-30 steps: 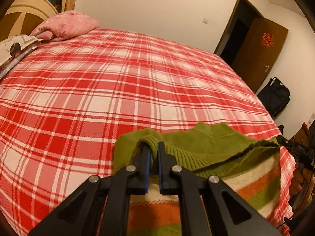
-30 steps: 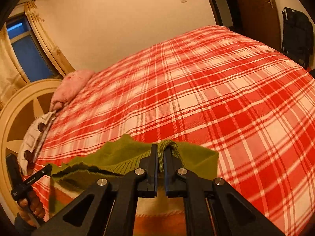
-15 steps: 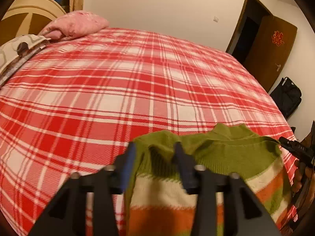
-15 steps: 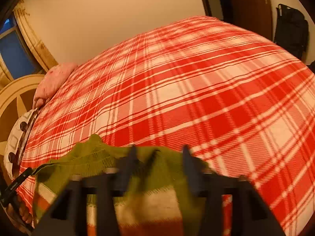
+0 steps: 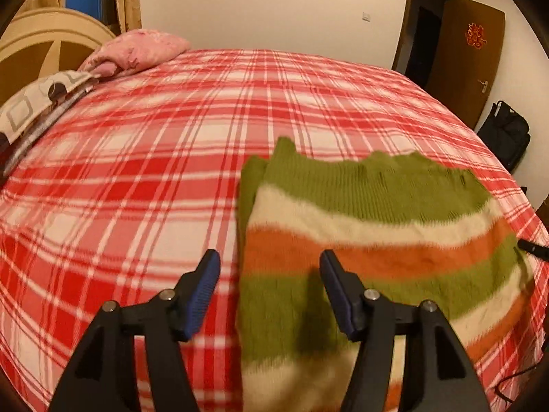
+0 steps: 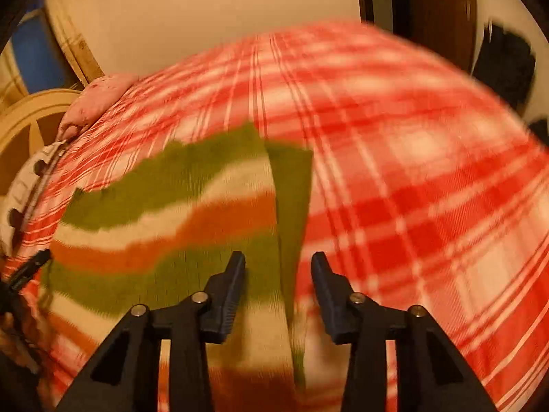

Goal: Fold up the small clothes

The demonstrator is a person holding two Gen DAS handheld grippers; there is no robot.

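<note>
A knitted sweater (image 5: 370, 213) with green, cream and orange stripes lies flat on the red plaid bed (image 5: 154, 171), its green band at the far end. My left gripper (image 5: 269, 257) hovers over the sweater's left edge. Its jaws are opening and nothing is pinched between the blue pads (image 5: 202, 288). In the right wrist view the same sweater (image 6: 171, 213) is blurred. My right gripper (image 6: 278, 257) hangs over its right edge, where a narrow green strip is folded alongside. Its jaws are closing but still stand apart, gripping nothing.
A pink pillow (image 5: 137, 48) and a patterned cover (image 5: 34, 103) lie at the head of the bed by a round wooden headboard (image 5: 44, 41). A brown door (image 5: 473, 51) and a black bag (image 5: 507, 134) stand beyond the far right corner.
Both grippers were shut on the sweater's green edge; they have let go, opened and drawn back. The sweater has dropped flat onto the bed.
</note>
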